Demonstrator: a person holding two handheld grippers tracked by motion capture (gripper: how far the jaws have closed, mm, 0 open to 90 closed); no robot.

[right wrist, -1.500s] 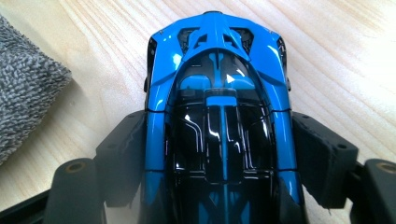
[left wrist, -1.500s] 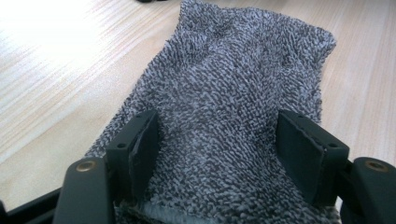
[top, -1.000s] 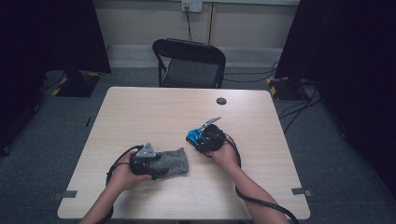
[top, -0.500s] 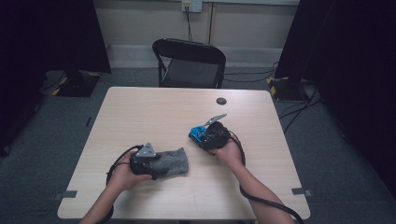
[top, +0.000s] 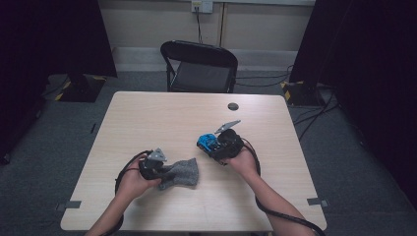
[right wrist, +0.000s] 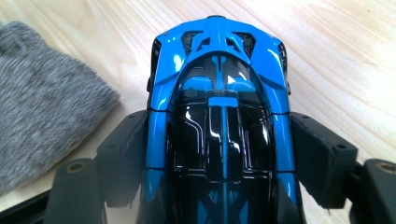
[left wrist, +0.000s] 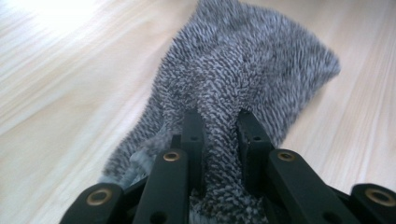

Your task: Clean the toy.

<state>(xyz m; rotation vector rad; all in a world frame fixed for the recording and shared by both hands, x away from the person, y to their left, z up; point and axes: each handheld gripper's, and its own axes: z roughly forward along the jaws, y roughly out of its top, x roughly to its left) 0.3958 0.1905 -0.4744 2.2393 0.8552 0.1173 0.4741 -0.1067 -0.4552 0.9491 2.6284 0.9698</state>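
A grey fuzzy sock lies on the table near the front left. My left gripper is at its near end. Its jaws have just been closing and now pinch a fold of the sock between the left gripper's pads. To the right, my right gripper is shut on a blue and black toy car, held slightly above the table. In the right gripper view the car lies lengthwise between the right gripper's pads, nose pointing away, with the sock at the left.
The light wooden table carries a small black round thing near its far edge. A black folding chair stands just beyond that edge. Cables lie on the floor at the right.
The right hand with the car has lifted slightly and drifted a little to the right. The left hand has stayed at the sock.
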